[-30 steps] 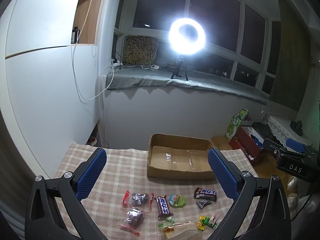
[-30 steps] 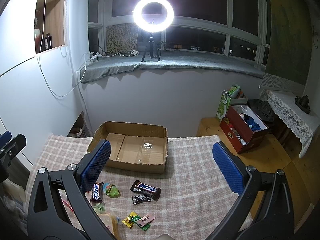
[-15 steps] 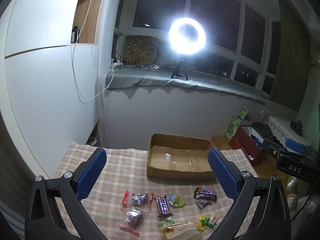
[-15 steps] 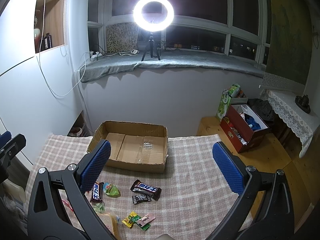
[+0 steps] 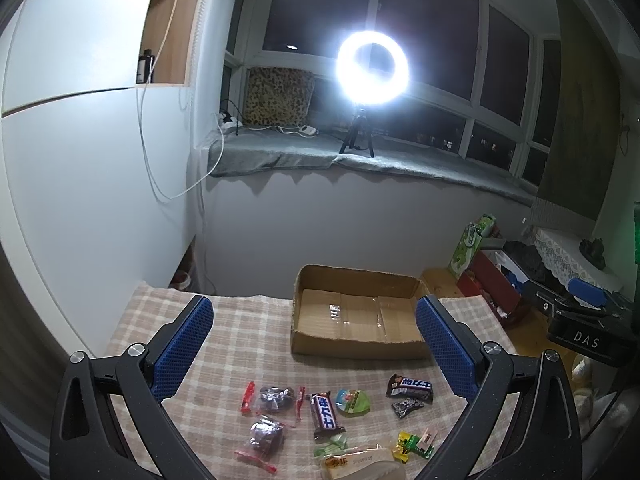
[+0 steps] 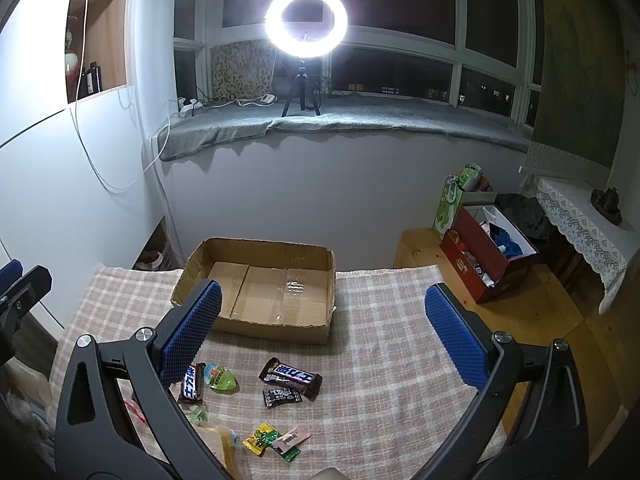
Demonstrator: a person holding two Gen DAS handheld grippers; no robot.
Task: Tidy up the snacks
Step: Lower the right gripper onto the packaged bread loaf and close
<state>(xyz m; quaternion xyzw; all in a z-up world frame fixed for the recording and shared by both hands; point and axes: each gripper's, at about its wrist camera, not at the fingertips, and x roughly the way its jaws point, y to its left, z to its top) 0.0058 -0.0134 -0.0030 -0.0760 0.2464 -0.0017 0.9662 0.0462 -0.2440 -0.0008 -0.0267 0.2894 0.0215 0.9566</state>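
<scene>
1. My left claw [image 5: 312, 340] hangs above the table [image 5: 240, 332] with its blue pads spread wide and nothing between them.
2. My right claw [image 6: 324, 328] is likewise released, pads far apart, holding nothing, above the same checked cloth.
3. The cardboard box [image 5: 356, 314] sits at the table's far edge, near the middle, open at the top, with only its taped bottom showing inside.
4. The snacks lie loose along the near edge. Toward the left are two dark candies in clear wrappers with red ends [image 5: 272, 396].
5. Just right of them lies a brown chocolate bar [image 5: 326, 414], and beside it a green round jelly cup [image 5: 353, 401].
6. Further right, a second chocolate bar [image 6: 291, 377] lies apart from the first, with a small black-and-white candy [image 6: 282, 397] touching or just beside its near side.
7. Closest to the near edge are small yellow, green and pink sweets [image 6: 276, 440] and a pale wrapped pastry [image 5: 356, 462], partly cut off by the frame.
8. All the snacks are outside the box.
</scene>
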